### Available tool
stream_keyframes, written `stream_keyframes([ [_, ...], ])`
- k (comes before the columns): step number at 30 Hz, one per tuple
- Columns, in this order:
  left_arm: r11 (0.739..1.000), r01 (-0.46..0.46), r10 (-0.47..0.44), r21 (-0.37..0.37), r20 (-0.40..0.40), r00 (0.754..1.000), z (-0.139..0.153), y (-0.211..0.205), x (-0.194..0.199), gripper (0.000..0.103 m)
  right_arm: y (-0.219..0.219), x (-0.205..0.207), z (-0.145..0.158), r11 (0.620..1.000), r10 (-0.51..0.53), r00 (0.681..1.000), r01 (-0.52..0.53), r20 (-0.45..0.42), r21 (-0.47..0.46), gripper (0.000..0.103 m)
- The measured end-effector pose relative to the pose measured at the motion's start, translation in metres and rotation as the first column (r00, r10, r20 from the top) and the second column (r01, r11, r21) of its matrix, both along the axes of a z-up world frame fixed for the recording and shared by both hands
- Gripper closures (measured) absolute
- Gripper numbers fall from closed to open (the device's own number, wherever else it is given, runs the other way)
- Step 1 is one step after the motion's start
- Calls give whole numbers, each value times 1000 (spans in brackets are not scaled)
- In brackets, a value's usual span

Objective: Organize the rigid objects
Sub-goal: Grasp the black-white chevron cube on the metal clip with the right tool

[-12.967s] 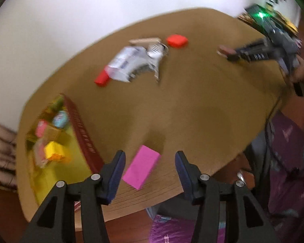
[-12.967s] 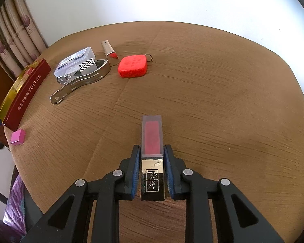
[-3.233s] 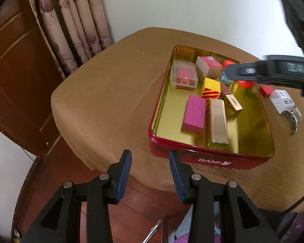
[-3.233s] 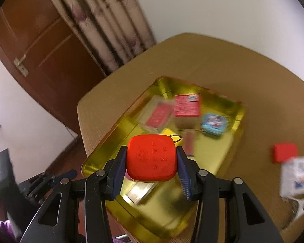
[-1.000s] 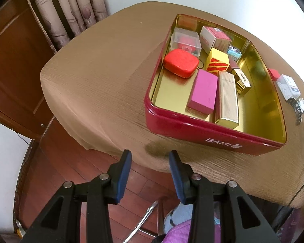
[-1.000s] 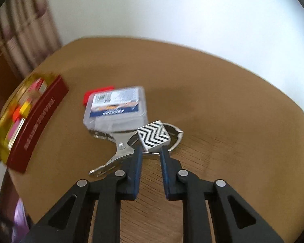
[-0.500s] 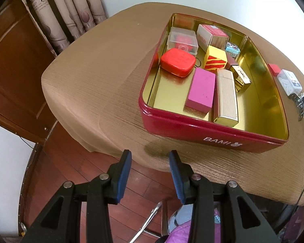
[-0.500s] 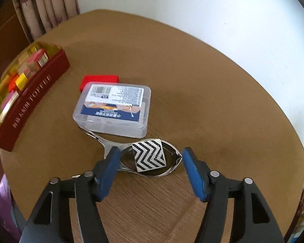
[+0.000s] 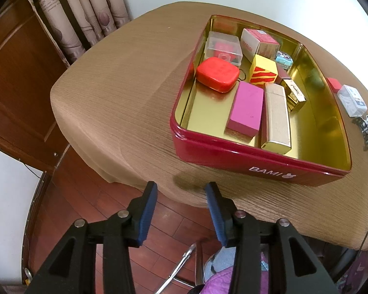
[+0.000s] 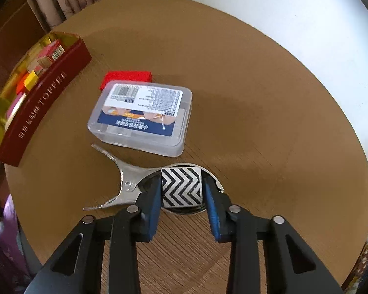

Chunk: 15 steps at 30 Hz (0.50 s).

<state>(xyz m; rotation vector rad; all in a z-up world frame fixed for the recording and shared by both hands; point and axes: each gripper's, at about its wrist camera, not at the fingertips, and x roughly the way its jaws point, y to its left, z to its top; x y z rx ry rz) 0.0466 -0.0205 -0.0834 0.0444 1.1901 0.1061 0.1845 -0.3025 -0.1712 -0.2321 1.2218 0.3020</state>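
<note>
A red tin with a gold inside (image 9: 257, 161) holds a red case (image 9: 217, 77), a pink block (image 9: 245, 109), a gold box (image 9: 276, 118) and several other small boxes. My left gripper (image 9: 181, 196) is open and empty, off the table's edge in front of the tin. In the right wrist view, my right gripper (image 10: 181, 191) has its fingers on both sides of a black-and-white chevron cube (image 10: 181, 187) that sits in the loop of a metal clip (image 10: 125, 186). The fingers look pressed against the cube.
A clear plastic box with a label (image 10: 142, 117) and a flat red block (image 10: 126, 78) lie on the brown table beyond the cube. The tin (image 10: 34, 105) stands at the table's left edge. A wall runs behind the table; a wooden floor lies below my left gripper.
My right gripper has moved down onto the chevron cube and its fingers have closed in from wide open. My left gripper has barely moved.
</note>
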Motion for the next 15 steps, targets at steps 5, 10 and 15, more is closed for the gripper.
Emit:
stream_keyframes([
  [5, 1000, -2, 2, 7, 0, 1000, 0, 0, 0, 58, 1, -2, 15, 1000, -3, 1000, 2, 17, 26, 76],
  [10, 1000, -1, 1, 8, 0, 1000, 0, 0, 1, 58, -18, -12, 52, 997, -54, 995, 48, 78, 66, 76],
  [15, 1000, 5, -5, 13, 12, 1000, 2, -2, 0, 58, -41, -30, 62, 987, -138, 983, 126, 123, 97, 76],
])
